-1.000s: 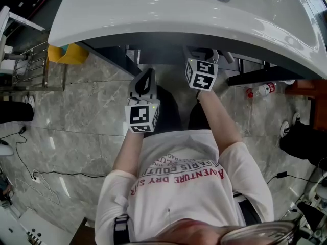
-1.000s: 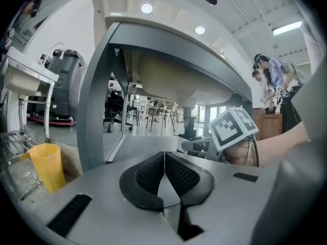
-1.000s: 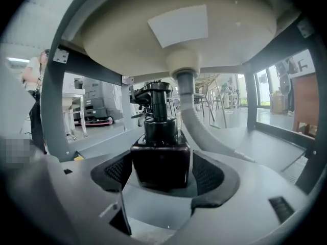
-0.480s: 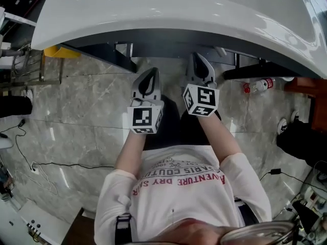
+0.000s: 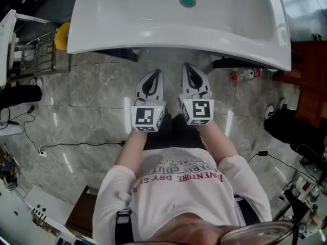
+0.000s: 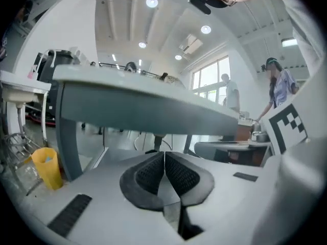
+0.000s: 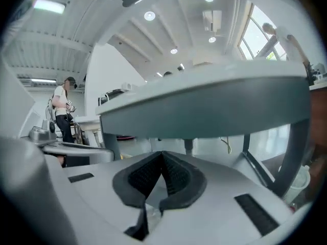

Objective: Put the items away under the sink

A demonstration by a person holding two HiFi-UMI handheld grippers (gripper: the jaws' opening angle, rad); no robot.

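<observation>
Standing over grey marble floor: white sink, green drain, dark frame beneath. Lying on the floor by the sink's right end: bottle. Sitting at the left end: yellow bin, wire rack. Hovering side by side, drawn back from under the rim since a second ago: left gripper, right gripper. Pressing pads together, both empty; right gripper's jaws having just been closing on nothing. Leaving open floor between front rim and grippers.
</observation>
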